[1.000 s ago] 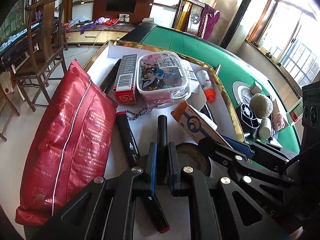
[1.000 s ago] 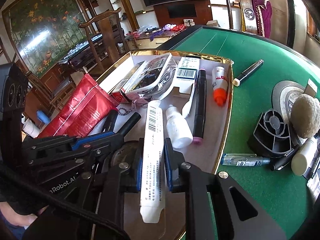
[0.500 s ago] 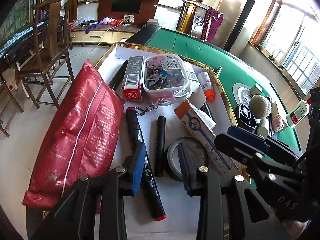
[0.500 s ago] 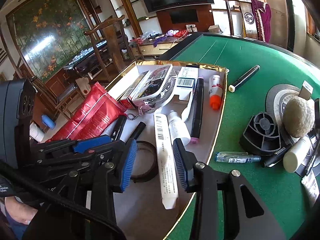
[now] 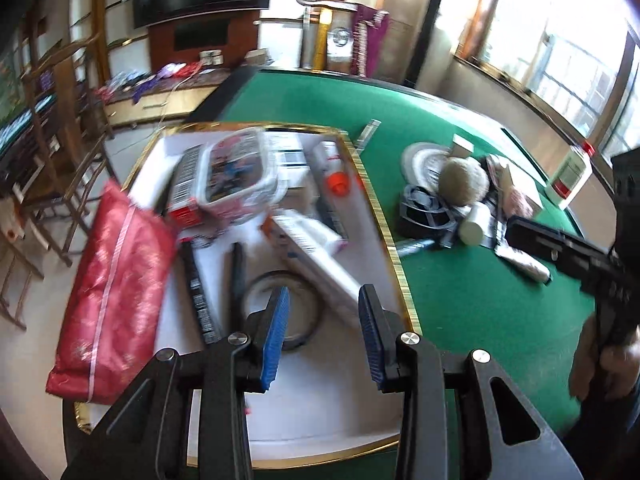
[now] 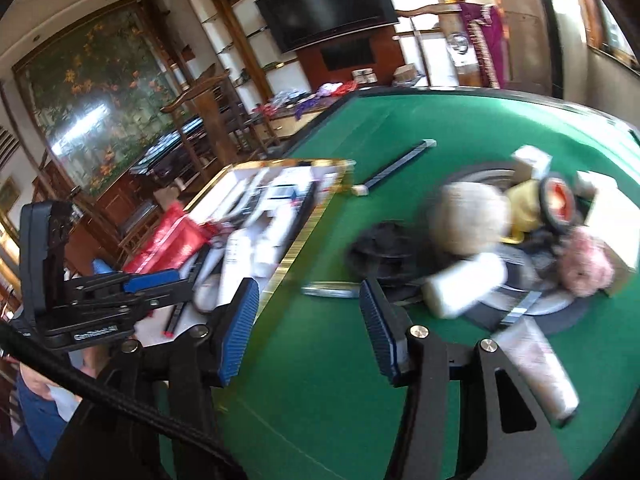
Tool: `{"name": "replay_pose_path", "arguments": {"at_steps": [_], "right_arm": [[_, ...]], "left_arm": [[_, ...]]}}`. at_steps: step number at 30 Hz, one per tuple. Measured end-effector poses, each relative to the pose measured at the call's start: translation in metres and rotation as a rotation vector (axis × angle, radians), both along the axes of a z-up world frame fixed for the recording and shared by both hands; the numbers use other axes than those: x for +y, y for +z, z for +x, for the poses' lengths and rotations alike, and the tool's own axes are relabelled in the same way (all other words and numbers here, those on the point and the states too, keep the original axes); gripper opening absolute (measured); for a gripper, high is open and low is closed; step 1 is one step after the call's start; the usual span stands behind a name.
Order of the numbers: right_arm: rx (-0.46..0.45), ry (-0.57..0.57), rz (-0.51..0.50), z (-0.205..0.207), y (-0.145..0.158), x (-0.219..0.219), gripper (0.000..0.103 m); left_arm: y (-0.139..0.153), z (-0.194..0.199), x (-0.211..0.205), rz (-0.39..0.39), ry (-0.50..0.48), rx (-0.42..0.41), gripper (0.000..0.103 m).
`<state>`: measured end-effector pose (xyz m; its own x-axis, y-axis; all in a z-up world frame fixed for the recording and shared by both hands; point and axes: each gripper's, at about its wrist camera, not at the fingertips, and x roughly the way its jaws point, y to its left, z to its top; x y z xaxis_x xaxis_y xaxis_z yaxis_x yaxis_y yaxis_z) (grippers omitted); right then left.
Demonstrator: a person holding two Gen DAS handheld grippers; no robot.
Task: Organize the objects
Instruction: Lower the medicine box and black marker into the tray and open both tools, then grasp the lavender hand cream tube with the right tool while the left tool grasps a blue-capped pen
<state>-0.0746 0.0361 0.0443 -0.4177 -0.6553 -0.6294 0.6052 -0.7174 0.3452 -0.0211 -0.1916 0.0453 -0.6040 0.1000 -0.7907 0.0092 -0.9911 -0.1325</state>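
While both tools stand open and empty, the things left to sort lie in a heap at the right of the green worktop (image 5: 460, 304), well apart from the gold-rimmed tray (image 5: 384, 216) in the left half of both frames. The left tool (image 5: 322, 336) hangs over the lower part of the tray above a tape ring (image 5: 316, 312), with its blue ribbed pads parted and nothing between them. The right tool (image 6: 308, 328) has just been opening its jaws; only bare green felt shows between them, with the heap to its upper right. I judge the fuzzy ball (image 6: 468, 220) and the pink puff (image 6: 584, 268) soft and very light, so a grip across the middle would do. The white tube (image 6: 536, 368) at lower right looks smooth and somewhat springy; it is better taken across its body than at the ends. The black ribbed holder (image 6: 380, 252) seems stiff plastic, best held by its rim. The pen (image 6: 400, 164) lying on the felt is thin and hard and may roll. Blur hides finer detail.
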Motion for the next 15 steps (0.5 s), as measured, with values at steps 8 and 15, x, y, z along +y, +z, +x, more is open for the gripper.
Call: {"name": "replay_pose_path", "arguments": {"at_steps": [8, 15], "right_arm": [[-0.052, -0.157, -0.032, -0.029, -0.014, 0.108, 0.052], [-0.089, -0.215, -0.146, -0.036, -0.009, 0.139, 0.052]], "left_arm": [[-0.009, -0.049, 0.093, -0.148, -0.272, -0.052, 0.031], [-0.035, -0.094, 0.116, -0.272, -0.339, -0.163, 0.031]]}}
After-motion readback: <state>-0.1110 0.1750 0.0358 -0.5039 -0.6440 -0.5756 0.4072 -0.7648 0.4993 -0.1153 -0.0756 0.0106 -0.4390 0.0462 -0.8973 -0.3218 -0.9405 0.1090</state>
